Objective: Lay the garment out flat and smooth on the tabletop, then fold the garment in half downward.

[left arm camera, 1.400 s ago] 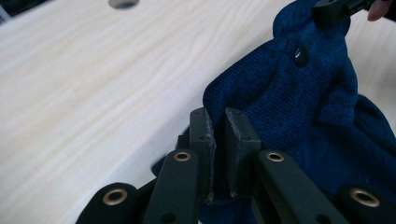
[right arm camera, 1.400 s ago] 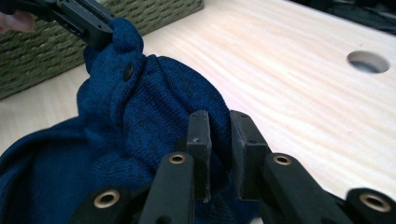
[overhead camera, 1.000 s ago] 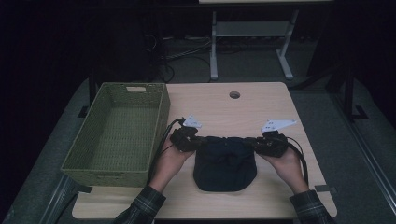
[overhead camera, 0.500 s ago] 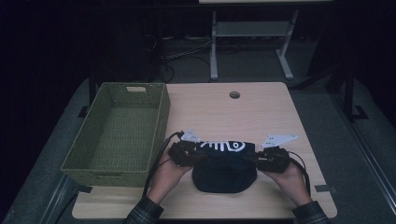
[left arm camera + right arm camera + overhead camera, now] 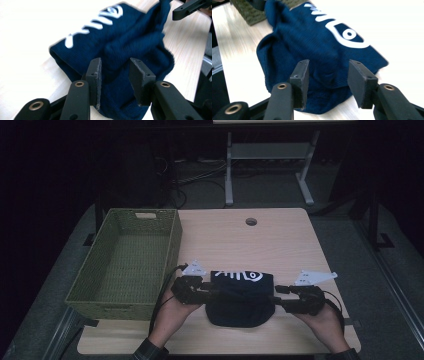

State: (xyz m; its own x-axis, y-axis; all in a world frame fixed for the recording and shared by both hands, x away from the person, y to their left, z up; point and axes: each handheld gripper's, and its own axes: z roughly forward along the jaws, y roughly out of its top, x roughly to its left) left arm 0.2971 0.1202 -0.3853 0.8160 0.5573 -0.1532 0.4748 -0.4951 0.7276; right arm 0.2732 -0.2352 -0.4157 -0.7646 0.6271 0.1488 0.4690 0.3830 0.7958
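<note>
Folded navy cloth [image 5: 241,297] on the tabletop [image 5: 280,245] just right of the green basket [image 5: 127,260], long axis running away from the basket, white print on its far edge, left tongs [image 5: 214,293] and right tongs [image 5: 278,296] at its 2 ends, jaws just opened, cloth between them ungripped.

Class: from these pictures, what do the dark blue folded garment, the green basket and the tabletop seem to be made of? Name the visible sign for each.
Garment: apparently knitted fabric, matte; fine ribbing and soft folds show, with a smooth white print.
Basket: looks woven, perhaps wicker or paper cord; a regular plaited texture covers its walls.
Tabletop: pale wood or wood-look laminate, smooth; faint grain lines show, so which one stays open.
</note>
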